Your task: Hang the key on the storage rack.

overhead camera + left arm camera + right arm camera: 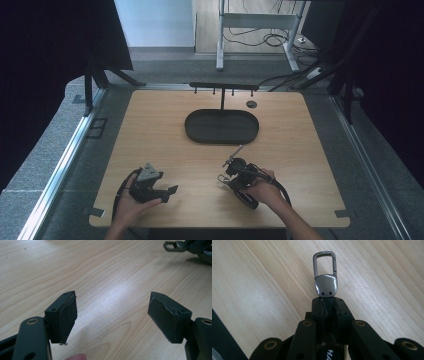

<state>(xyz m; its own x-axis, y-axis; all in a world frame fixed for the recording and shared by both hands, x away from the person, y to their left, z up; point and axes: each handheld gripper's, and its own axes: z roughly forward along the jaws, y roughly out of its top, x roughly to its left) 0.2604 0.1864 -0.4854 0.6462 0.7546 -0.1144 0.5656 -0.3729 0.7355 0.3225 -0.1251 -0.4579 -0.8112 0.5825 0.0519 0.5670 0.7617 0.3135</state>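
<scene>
The right gripper (327, 302) is clamped on a key clip (325, 275) low over the table (150, 130); the left gripper (112, 315) gapes empty; likely bound for the hook rack (223, 87), so keep the loop foremost and level.

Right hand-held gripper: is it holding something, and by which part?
Yes. The right hand-held gripper is shut on a metal key clip, gripping the strap end below its plate; the snap hook sticks out free.
</scene>
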